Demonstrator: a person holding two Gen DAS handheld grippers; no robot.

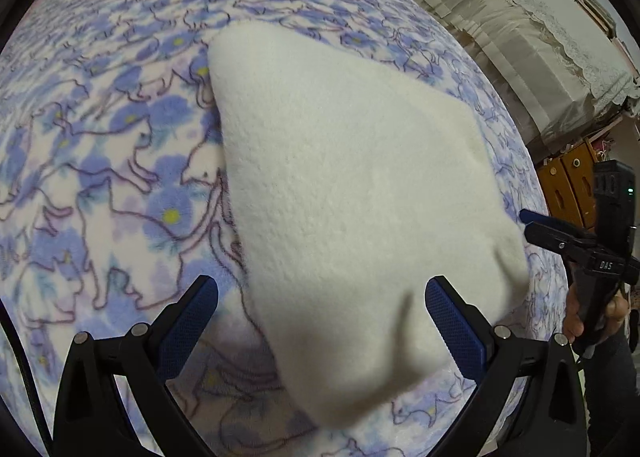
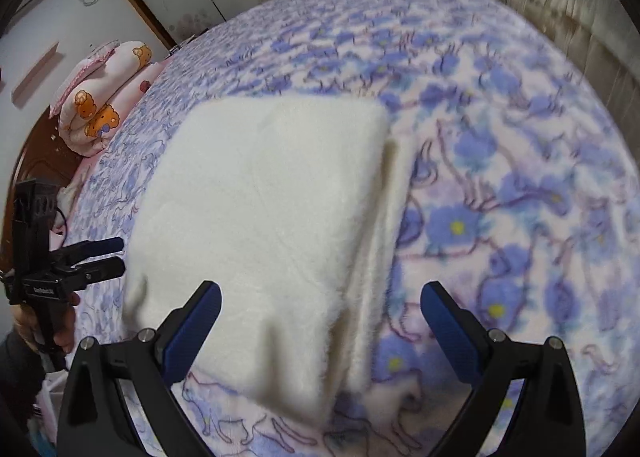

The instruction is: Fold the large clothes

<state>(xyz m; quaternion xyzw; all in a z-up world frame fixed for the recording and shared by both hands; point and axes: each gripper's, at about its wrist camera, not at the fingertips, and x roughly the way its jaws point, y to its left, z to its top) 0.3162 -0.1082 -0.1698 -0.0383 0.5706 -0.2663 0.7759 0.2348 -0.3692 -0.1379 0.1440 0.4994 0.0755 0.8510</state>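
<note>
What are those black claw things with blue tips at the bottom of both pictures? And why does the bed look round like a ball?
Those claws are grabbing tools, not a robot. A person holds one in each hand, and each tool has a small camera on it looking out along its two fingers. One picture is from the left gripper, the other from the right gripper. The camera lens bends everything, so the flat bed looks round.

You can even see each tool from the other's camera: the right one at the picture's edge, with the person's hand around its handle.

On the bed lies a blanket with blue flowers and cats. On top of it is a fluffy white garment, already folded into a neat stack. Both claws are open and hold nothing. Far off sits a rolled quilt with bears.
</note>
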